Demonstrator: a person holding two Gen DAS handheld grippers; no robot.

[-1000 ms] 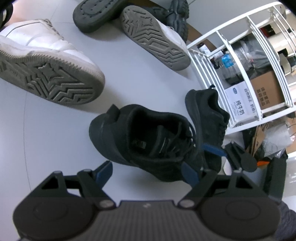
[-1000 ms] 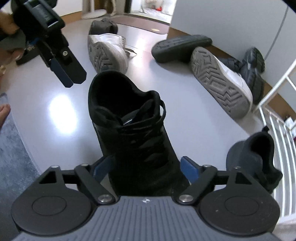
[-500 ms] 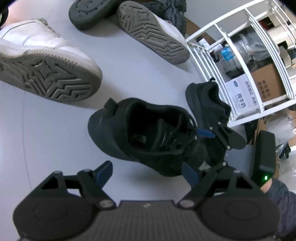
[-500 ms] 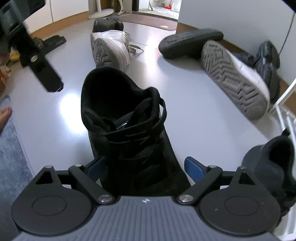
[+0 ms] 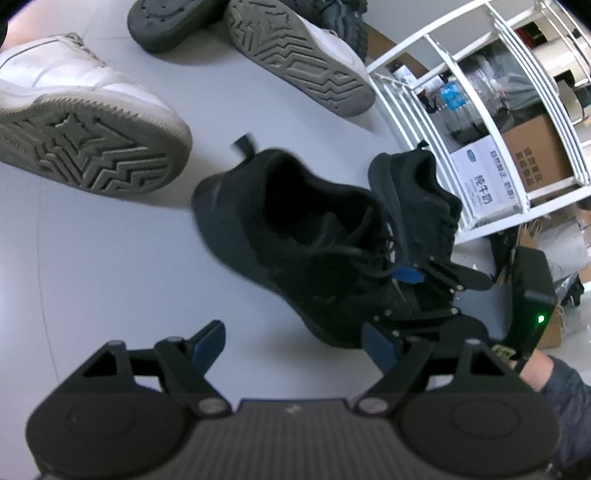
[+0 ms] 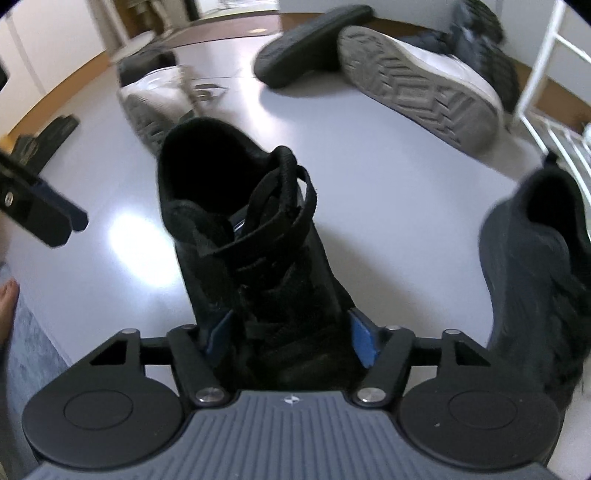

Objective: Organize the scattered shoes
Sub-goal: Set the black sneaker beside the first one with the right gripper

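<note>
A black lace-up shoe (image 5: 295,240) sits mid-floor with its opening facing up, and my right gripper (image 5: 410,295) is shut on its front part. In the right wrist view both blue pads press the sides of this shoe (image 6: 251,229), held in the right gripper (image 6: 291,336). Its black partner (image 5: 413,195) stands just beside it, against the white rack (image 5: 461,74). My left gripper (image 5: 295,341) hovers open in front of the held shoe, holding nothing. It shows at the left edge of the right wrist view as the left gripper (image 6: 44,218).
Two white sneakers (image 5: 85,122) (image 5: 299,55) lie on their sides further back, soles showing. A dark shoe sole (image 5: 166,18) lies behind them. Boxes (image 5: 532,155) fill the rack. A grey rug (image 6: 29,332) and a person's bare toe (image 6: 7,295) are at the left.
My right gripper's fingers have closed in onto the black shoe. The shoe has shifted toward its partner by the rack. The left gripper stays open.
</note>
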